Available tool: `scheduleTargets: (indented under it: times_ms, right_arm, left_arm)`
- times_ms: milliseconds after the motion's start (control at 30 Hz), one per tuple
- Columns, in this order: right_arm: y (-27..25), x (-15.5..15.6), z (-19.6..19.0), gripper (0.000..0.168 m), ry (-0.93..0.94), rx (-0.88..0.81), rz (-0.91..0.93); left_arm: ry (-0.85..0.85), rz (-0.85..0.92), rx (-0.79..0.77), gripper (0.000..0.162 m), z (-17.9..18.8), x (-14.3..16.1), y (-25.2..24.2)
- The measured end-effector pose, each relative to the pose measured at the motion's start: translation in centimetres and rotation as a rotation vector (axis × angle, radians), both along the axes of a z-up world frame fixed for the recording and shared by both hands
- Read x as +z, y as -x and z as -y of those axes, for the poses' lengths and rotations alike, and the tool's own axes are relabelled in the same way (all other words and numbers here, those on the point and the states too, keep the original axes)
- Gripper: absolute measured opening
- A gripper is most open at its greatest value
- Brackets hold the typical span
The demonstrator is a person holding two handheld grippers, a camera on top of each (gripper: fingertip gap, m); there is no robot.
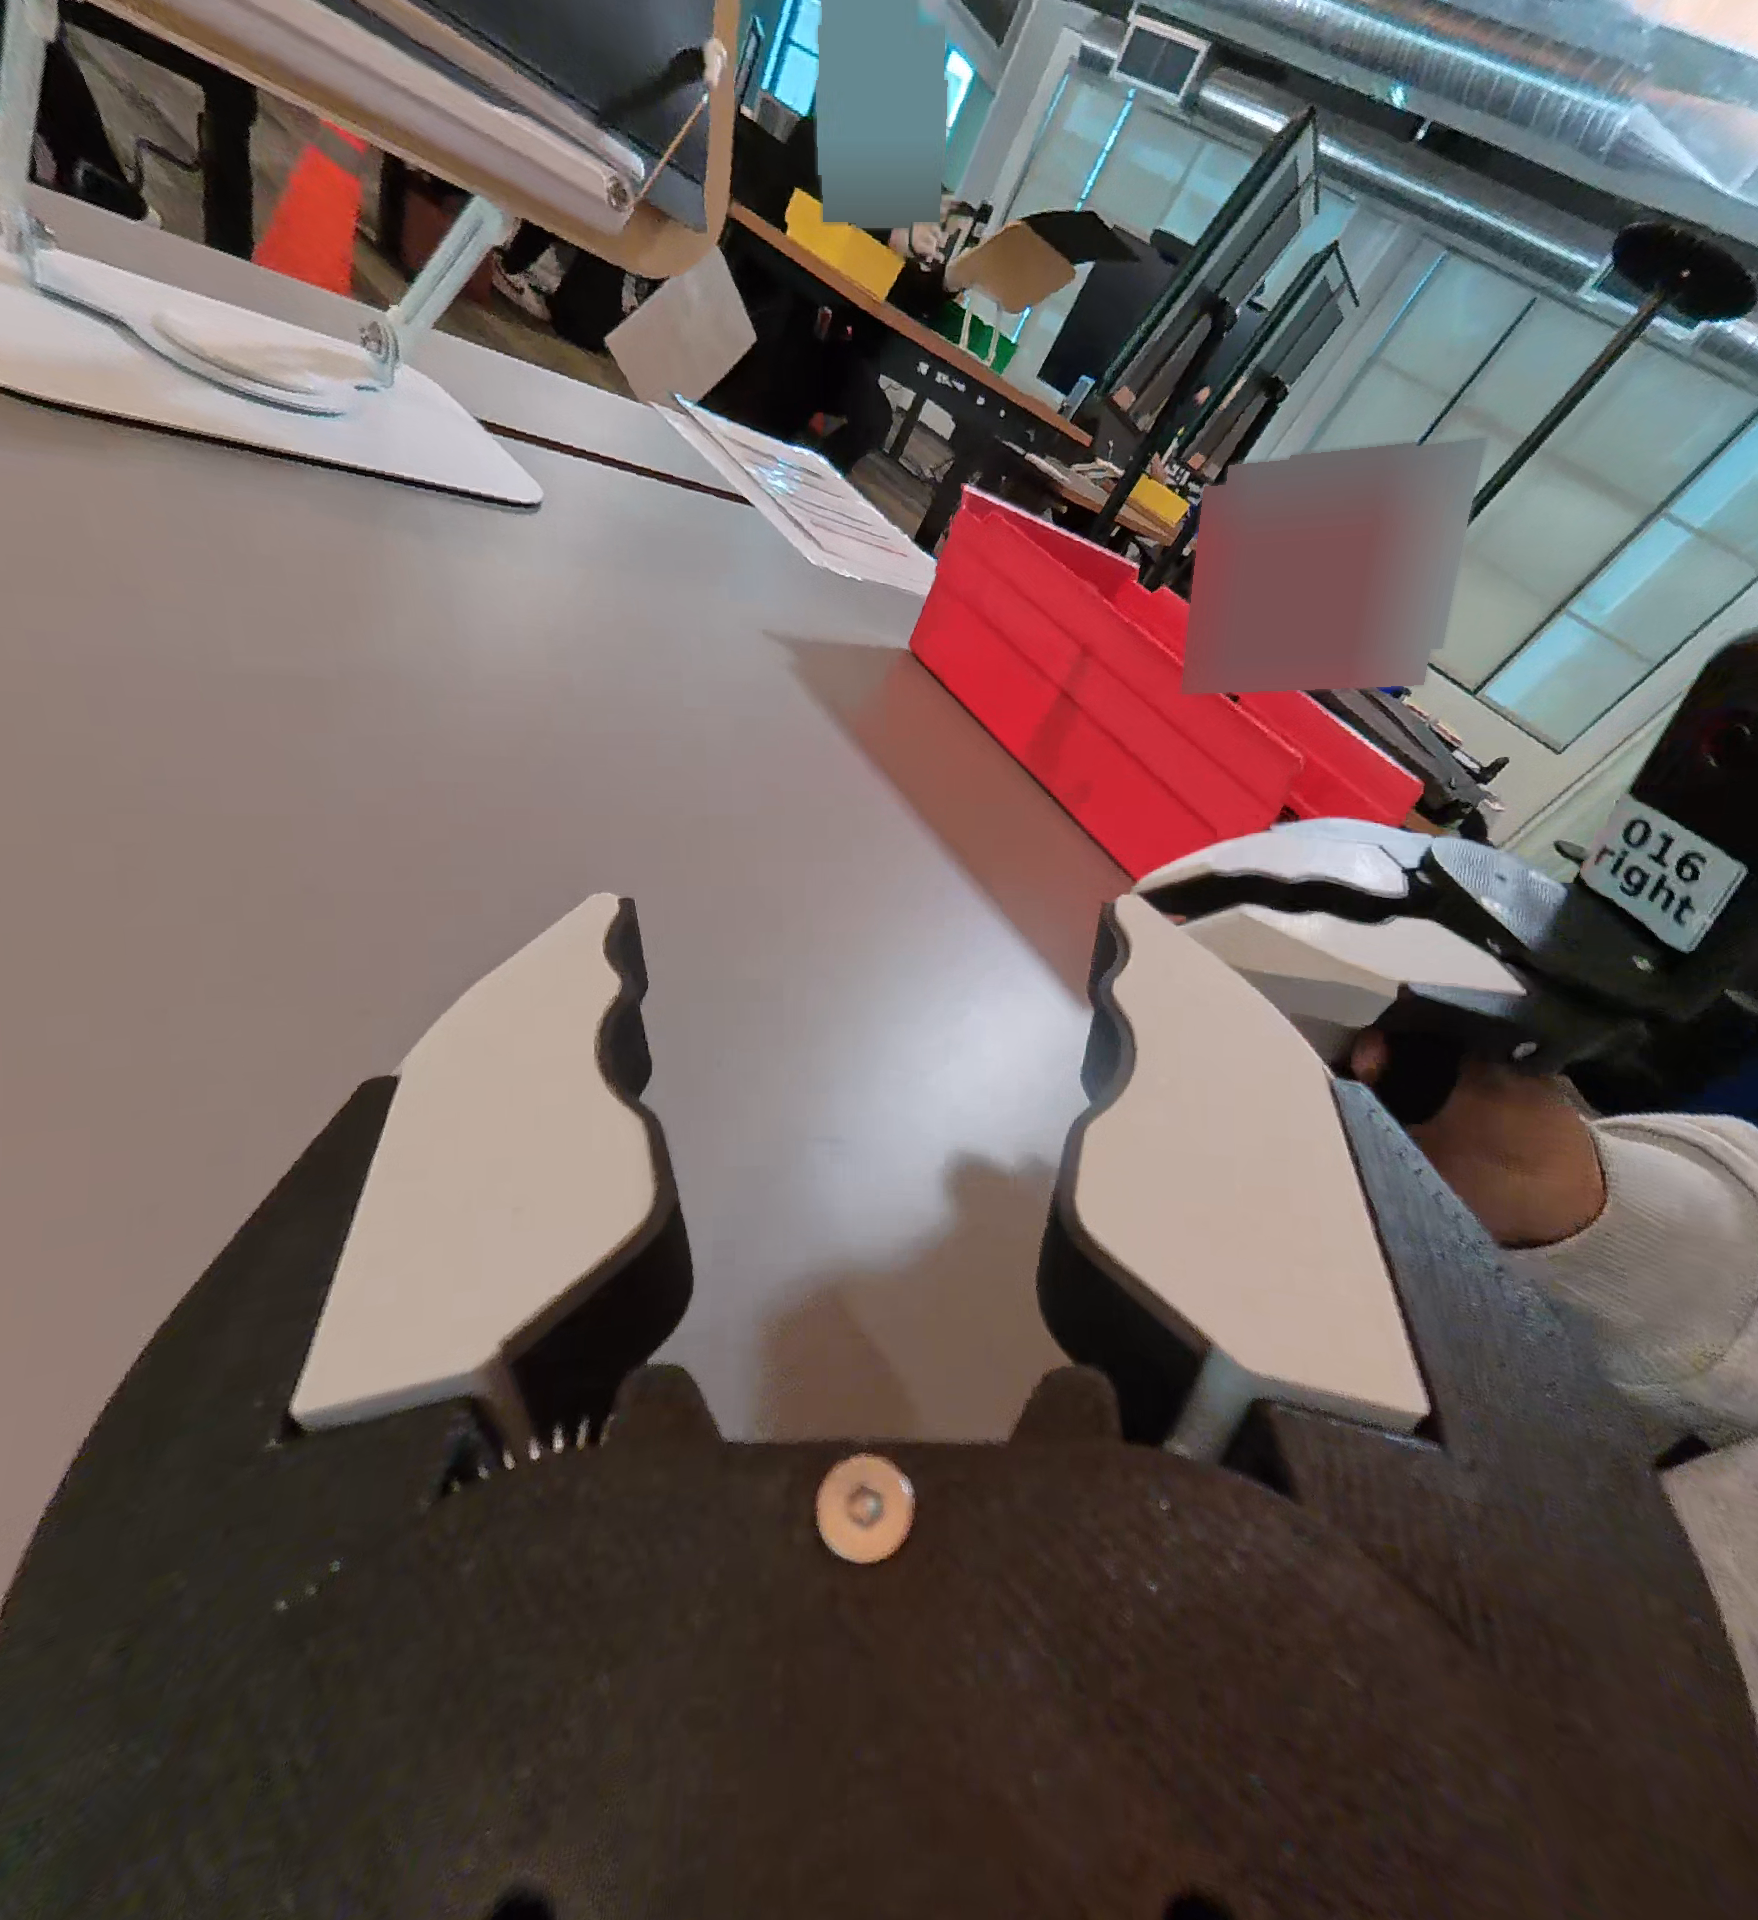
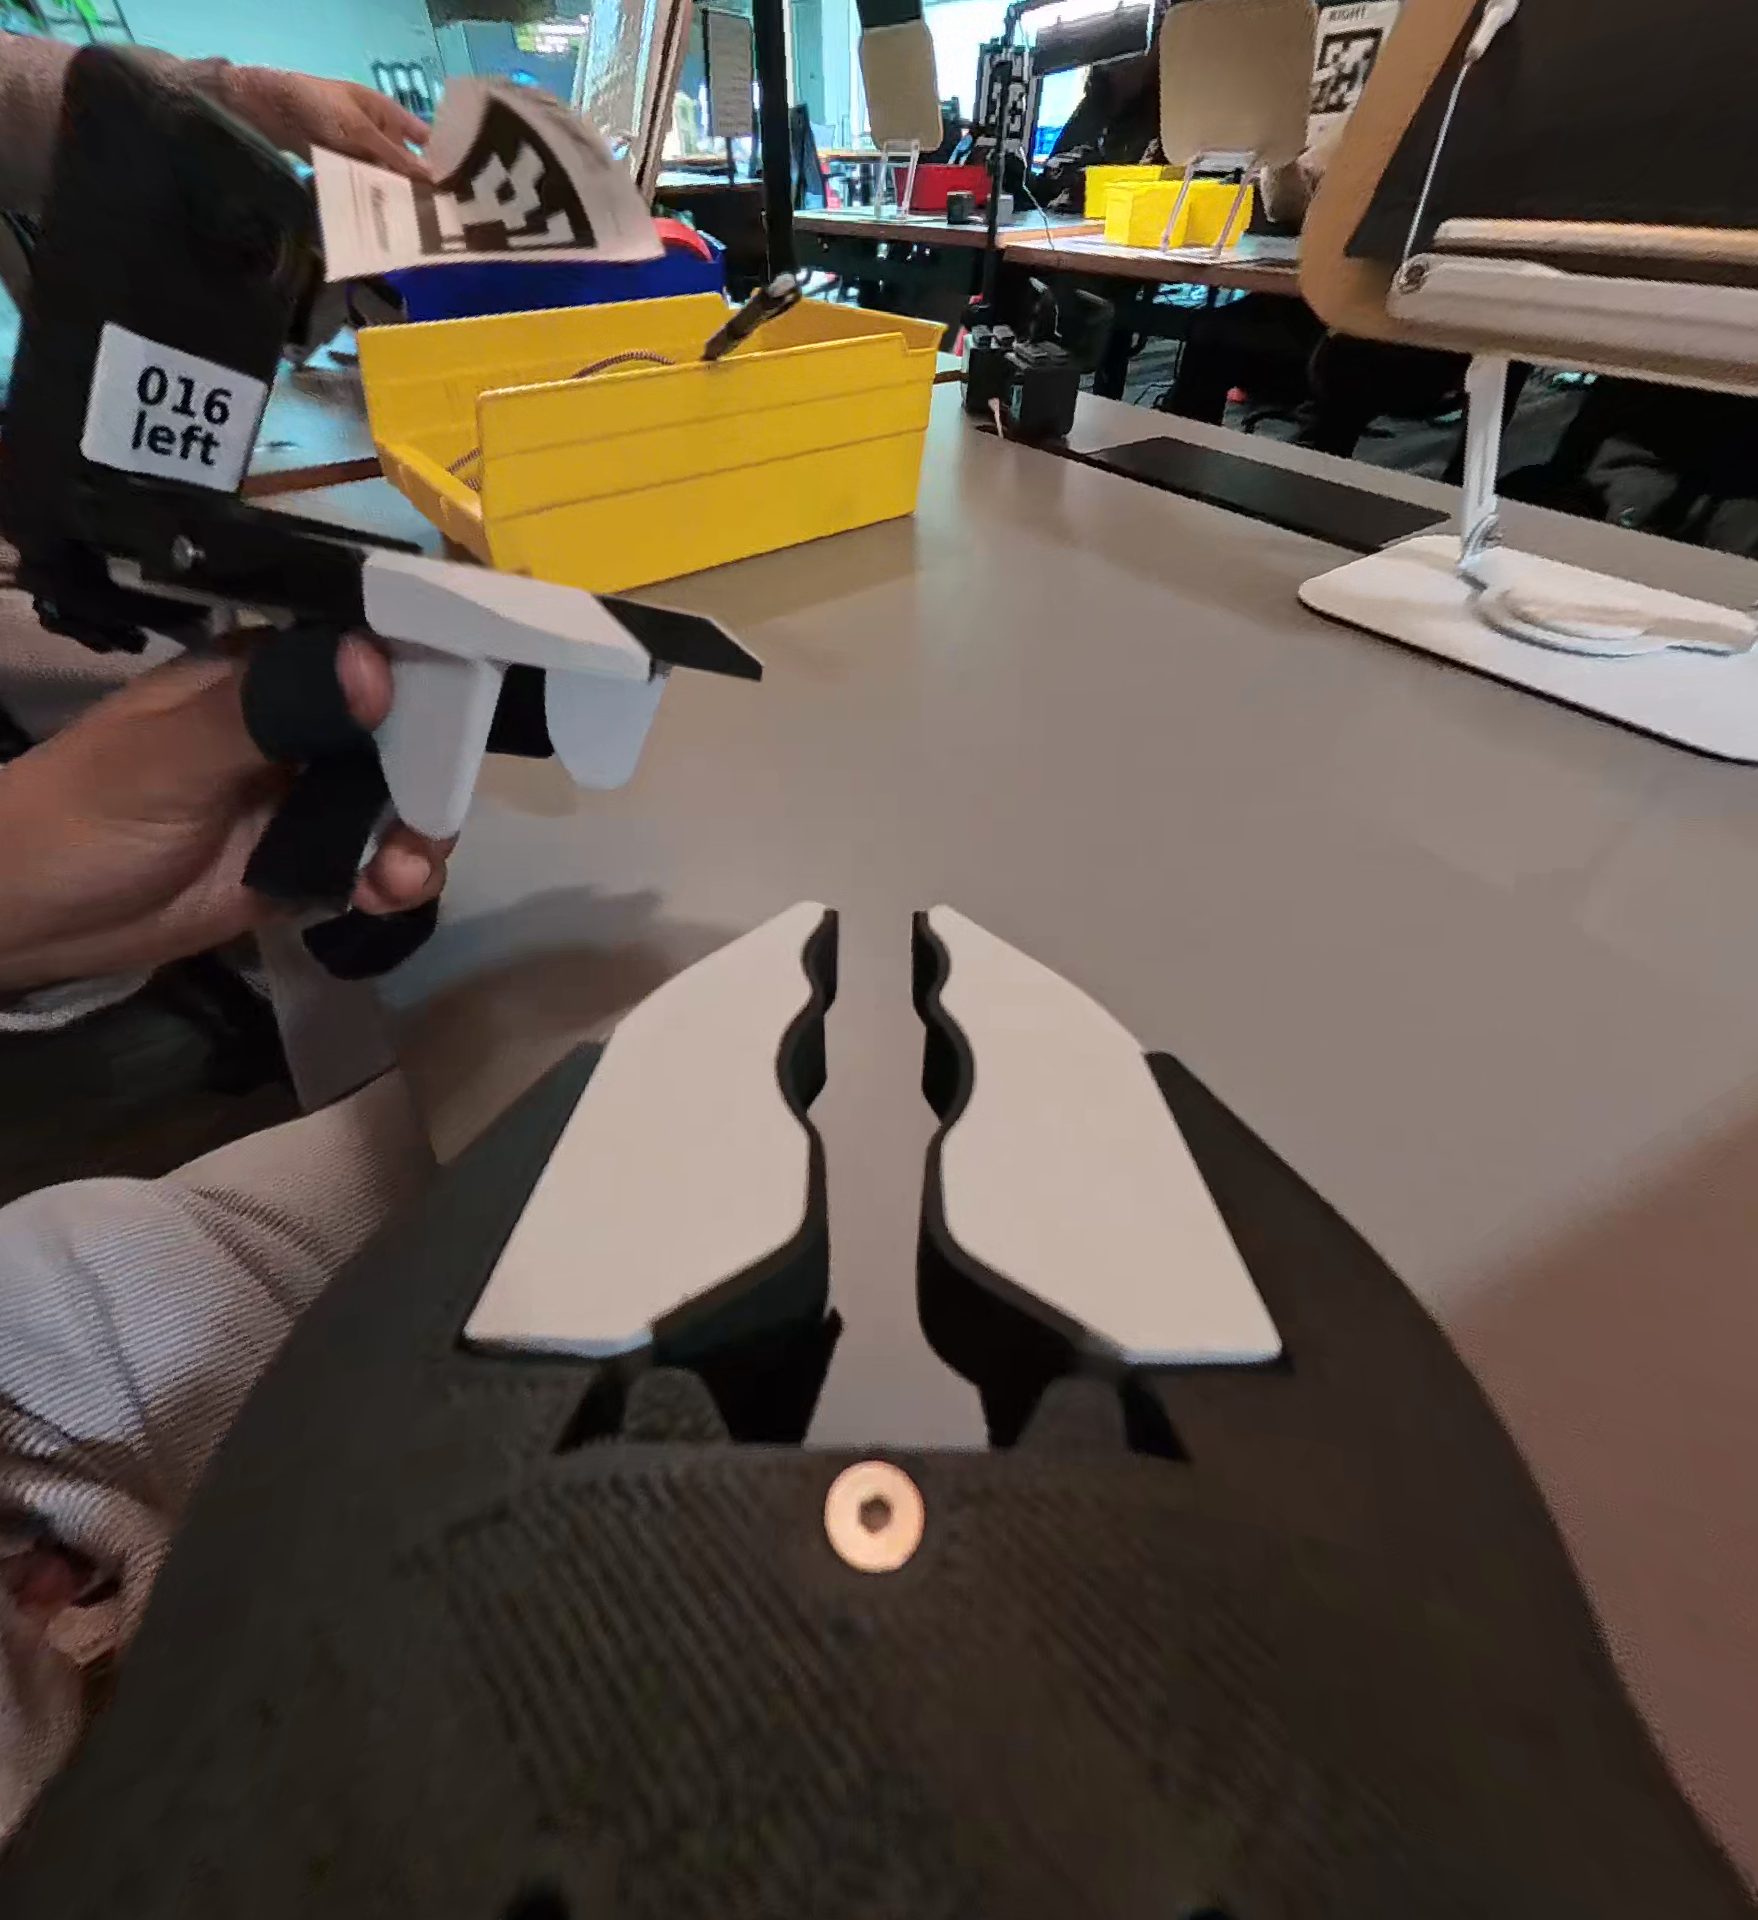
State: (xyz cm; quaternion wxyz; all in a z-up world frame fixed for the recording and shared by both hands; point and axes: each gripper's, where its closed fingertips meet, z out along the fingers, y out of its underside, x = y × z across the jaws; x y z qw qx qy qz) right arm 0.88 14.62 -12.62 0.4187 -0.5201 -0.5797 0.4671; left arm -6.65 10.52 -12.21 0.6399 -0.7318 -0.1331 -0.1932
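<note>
My left gripper (image 1: 870,925) is open, its white fingers (image 1: 501,1164) wide apart, and it holds nothing above the bare grey table (image 1: 439,779). My right gripper (image 2: 873,920) is nearly shut, with only a narrow gap between its fingers, and it is empty. It hovers over the same table (image 2: 1114,831). Each gripper shows in the other's view: the right one (image 1: 1166,888) sits just right of my left fingers, and the left one (image 2: 688,649) is at the left, held by a hand (image 2: 96,831).
Red bins (image 1: 1093,686) stand ahead on the right in the left wrist view, with a paper sheet (image 1: 802,499) and a white stand base (image 1: 231,384) beyond. The right wrist view shows a yellow bin (image 2: 709,488), a hand-held marker sheet (image 2: 501,197) and a white stand (image 2: 1581,665).
</note>
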Motion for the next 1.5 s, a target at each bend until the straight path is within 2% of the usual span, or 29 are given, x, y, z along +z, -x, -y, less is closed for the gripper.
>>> scheduleTargets:
  times_ms: [33,167,367,400,467,500,533,600,700,767,867,967,1067,1200,1233,1267,1367,1433,1500]
  right_arm:
    - [0.4,-0.1,-0.3,0.014,0.015,-0.003,0.004]
    - [1.3,-0.4,-2.0,0.014,0.088,-0.030,0.026]
    - [2.0,-1.0,-3.3,0.016,0.342,0.022,0.081]
    - [2.1,-1.0,-3.4,0.017,0.366,0.032,0.083]
    - [1.9,-0.9,-3.2,0.020,0.374,0.048,0.076]
    - [1.7,-0.8,-2.9,0.021,0.361,0.057,0.076]
    - [1.3,-0.9,-2.5,0.020,0.343,0.065,0.086]
    - [0.3,-0.9,-1.5,0.020,0.299,0.081,0.106]
    - [-1.0,0.1,-0.1,0.020,0.240,0.096,0.074]
    - [-1.7,0.4,0.7,0.020,0.214,0.108,0.057]
    - [-2.0,0.2,1.1,0.019,0.200,0.120,0.067]
    - [-1.6,0.2,1.2,0.019,0.196,0.130,0.066]
    - [-1.0,-0.2,1.1,0.019,0.206,0.142,0.078]
    - [-0.5,-0.5,0.5,0.019,0.201,0.127,0.090]
    - [-0.5,-0.6,0.3,0.019,0.197,0.118,0.092]
    - [-0.5,-0.7,0.0,0.019,0.196,0.112,0.095]
    - [-0.3,-1.1,-0.7,0.020,0.208,0.099,0.105]
    - [-0.1,-1.5,-1.0,0.019,0.252,0.097,0.125]
    - [0.0,-1.6,-1.5,0.019,0.307,0.091,0.132]
  left_arm:
    - [0.010,-0.004,-0.003,0.082,0.0,-0.3,0.3]
    - [-0.017,0.040,-0.002,0.075,-0.1,-0.3,1.9]
    - [-0.052,0.049,0.039,0.070,-0.6,0.4,5.5]
    - [-0.070,0.039,0.027,0.061,-0.6,1.0,5.5]
    - [-0.238,-0.003,-0.078,0.019,0.3,4.9,4.1]
    - [-0.314,-0.066,-0.102,0.008,1.1,6.7,3.5]
    - [-0.318,-0.153,-0.063,0.001,1.8,7.5,3.9]
    - [-0.325,-0.280,0.061,0.001,3.9,9.0,5.8]
    - [-0.364,-0.333,0.297,0.000,8.6,12.5,10.8]
    - [-0.242,-0.365,0.510,0.000,11.9,13.1,16.1]
    - [-0.035,-0.438,0.645,0.000,14.5,13.0,22.6]
    - [0.187,-0.423,0.640,0.005,13.3,11.2,28.5]
    - [0.511,-0.424,0.618,0.017,11.0,7.2,34.9]
    - [0.840,-0.272,0.563,0.081,8.2,0.4,40.4]
    - [0.916,-0.233,0.536,0.083,7.9,-1.2,41.0]
    - [1.000,-0.238,0.529,0.082,8.1,-2.5,41.6]
    - [1.239,-0.396,0.537,0.070,9.4,-5.0,43.6]
    - [1.306,-0.501,0.495,0.043,9.4,-5.7,43.9]
    - [1.311,-0.649,0.484,0.026,9.5,-4.6,44.1]
